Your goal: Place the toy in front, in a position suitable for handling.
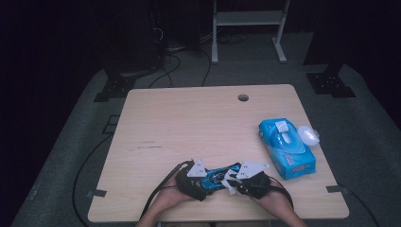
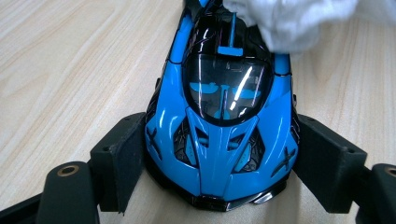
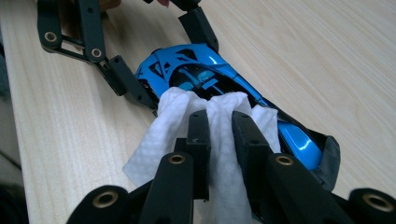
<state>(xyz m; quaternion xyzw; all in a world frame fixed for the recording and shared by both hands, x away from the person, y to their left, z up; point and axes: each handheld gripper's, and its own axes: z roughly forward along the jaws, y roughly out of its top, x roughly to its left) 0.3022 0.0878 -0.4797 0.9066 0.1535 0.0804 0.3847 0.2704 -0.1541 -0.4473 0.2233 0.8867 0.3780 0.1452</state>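
Observation:
A glossy blue and black toy car (image 1: 218, 176) lies on the wooden table (image 1: 189, 123) near its front edge. My left gripper (image 1: 203, 182) is shut on the car's nose, its black pads (image 2: 116, 154) pressing on both sides of the front (image 2: 219, 135). From the other side my right gripper (image 1: 232, 181) is shut on a white wipe (image 3: 159, 135), which it holds bunched between its jaws (image 3: 220, 126). The wipe rests on the car's roof and rear deck (image 3: 205, 70). In the left gripper view the wipe (image 2: 289, 23) covers the tail of the car.
A blue pack of wet wipes (image 1: 286, 147) lies at the right of the table, a white round lid (image 1: 308, 135) beside it. A cable hole (image 1: 243, 98) is near the far edge. Both hands sit at the front edge, cables trailing off.

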